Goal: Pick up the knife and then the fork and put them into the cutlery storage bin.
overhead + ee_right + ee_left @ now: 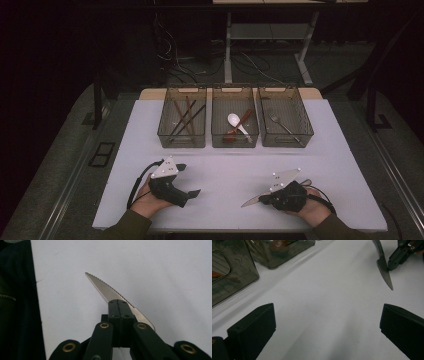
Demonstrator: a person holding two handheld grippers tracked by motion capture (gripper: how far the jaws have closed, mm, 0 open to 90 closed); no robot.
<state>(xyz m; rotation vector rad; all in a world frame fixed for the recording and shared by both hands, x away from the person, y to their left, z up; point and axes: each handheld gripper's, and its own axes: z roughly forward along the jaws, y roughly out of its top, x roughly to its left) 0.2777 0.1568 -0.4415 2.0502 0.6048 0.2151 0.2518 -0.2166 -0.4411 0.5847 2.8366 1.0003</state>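
Note:
A serrated metal knife [250, 201] lies low over the white table [225, 165] at the front right, blade pointing left. My right gripper [263, 199] is shut on it near the base of the blade. The right gripper view shows the closed jaws [118, 303] clamping the knife [102, 287], whose toothed tip sticks out ahead. My left gripper [190, 179] rests at the front left, open, with nothing between its jaws. In the left gripper view the wide-apart jaws [327, 325] frame bare table, and the knife [384, 272] and the right gripper [398, 257] show at the upper right.
Three clear bins stand in a row at the back of the table. The left bin [181, 144] holds chopsticks [184, 117], the middle bin [235, 144] a white spoon [235, 121] and a dark one, the right bin [286, 144] a fork [280, 124].

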